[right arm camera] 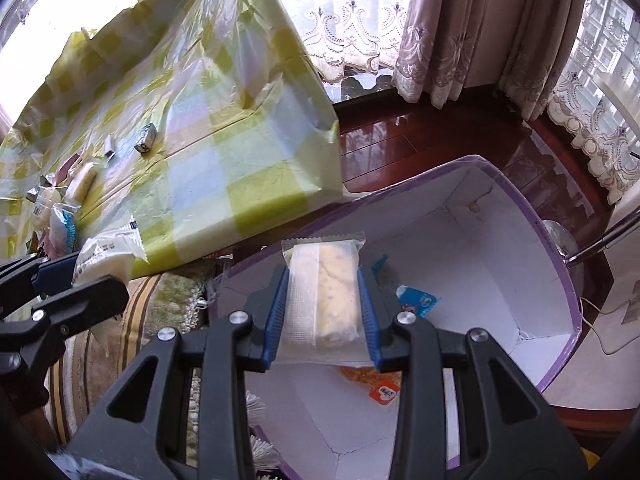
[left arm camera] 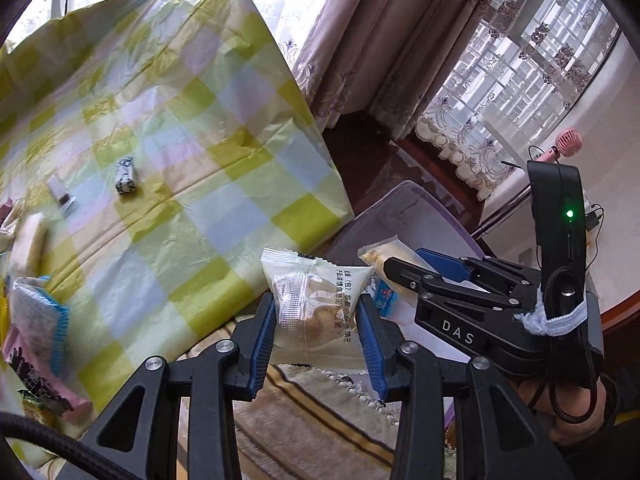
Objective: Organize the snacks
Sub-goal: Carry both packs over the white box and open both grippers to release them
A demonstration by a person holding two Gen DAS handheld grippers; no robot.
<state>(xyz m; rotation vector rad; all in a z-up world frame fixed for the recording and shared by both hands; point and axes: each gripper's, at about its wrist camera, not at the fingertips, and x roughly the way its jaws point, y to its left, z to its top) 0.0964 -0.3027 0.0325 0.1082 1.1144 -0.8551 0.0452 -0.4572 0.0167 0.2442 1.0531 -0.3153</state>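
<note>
My left gripper (left arm camera: 316,320) is shut on a clear-wrapped pastry packet (left arm camera: 312,300) with printed text, held off the table's edge above a striped cushion. My right gripper (right arm camera: 322,312) is shut on a long pale cake bar in a clear wrapper (right arm camera: 332,292), held over the open purple-rimmed white box (right arm camera: 520,240). The box holds a blue packet (right arm camera: 418,300) and an orange packet (right arm camera: 380,384). In the left wrist view the right gripper (left arm camera: 400,272) with its bar (left arm camera: 384,258) is to the right. In the right wrist view the left gripper (right arm camera: 76,280) with its packet (right arm camera: 108,256) is at left.
A table with a yellow-green checked cloth (left arm camera: 180,160) carries several loose snacks: a small dark patterned sweet (left arm camera: 126,176), a blue-edged packet (left arm camera: 40,316), a pink packet (left arm camera: 44,380). A striped fringed cushion (left arm camera: 320,412) lies below. Curtains and a dark wood floor (right arm camera: 420,140) lie behind.
</note>
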